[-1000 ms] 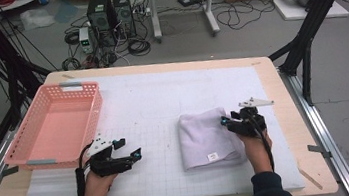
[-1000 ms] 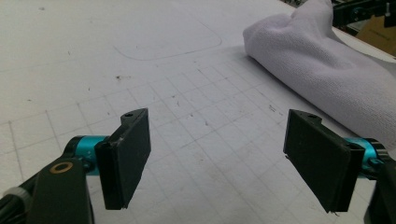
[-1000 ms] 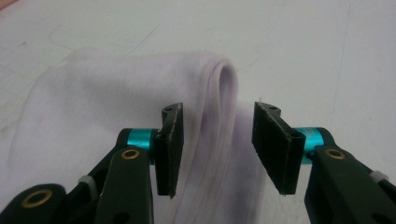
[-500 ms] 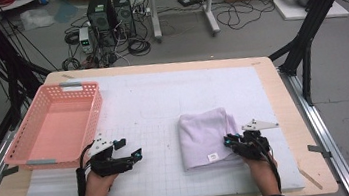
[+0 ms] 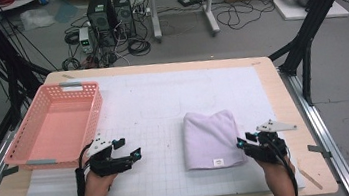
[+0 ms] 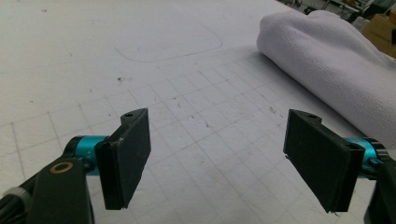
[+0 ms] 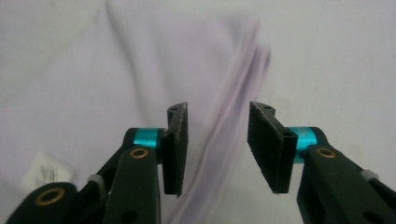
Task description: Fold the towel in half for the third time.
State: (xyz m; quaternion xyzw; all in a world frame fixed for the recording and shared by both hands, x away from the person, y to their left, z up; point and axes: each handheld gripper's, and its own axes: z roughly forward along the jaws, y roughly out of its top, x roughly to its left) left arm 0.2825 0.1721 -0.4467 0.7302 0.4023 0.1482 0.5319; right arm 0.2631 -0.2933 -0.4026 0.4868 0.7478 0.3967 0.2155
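A folded pale lilac towel with a small white tag lies on the white grid mat, right of centre. My right gripper sits at the towel's near right corner. In the right gripper view the right gripper has just been opening; the towel's layered edge runs under the gap and the pads do not press it. My left gripper rests on the mat near the basket, jaws wide apart. In the left gripper view the left gripper holds nothing, and the towel lies far off at the upper right.
A pink plastic basket stands on the table's left side, close behind the left hand. The wooden table edge runs just right of the right hand. Cables, computer cases and black frame legs stand on the floor beyond.
The right hand has slid along the towel's right edge toward the near edge of the table, then slightly right. The left hand has stayed still.
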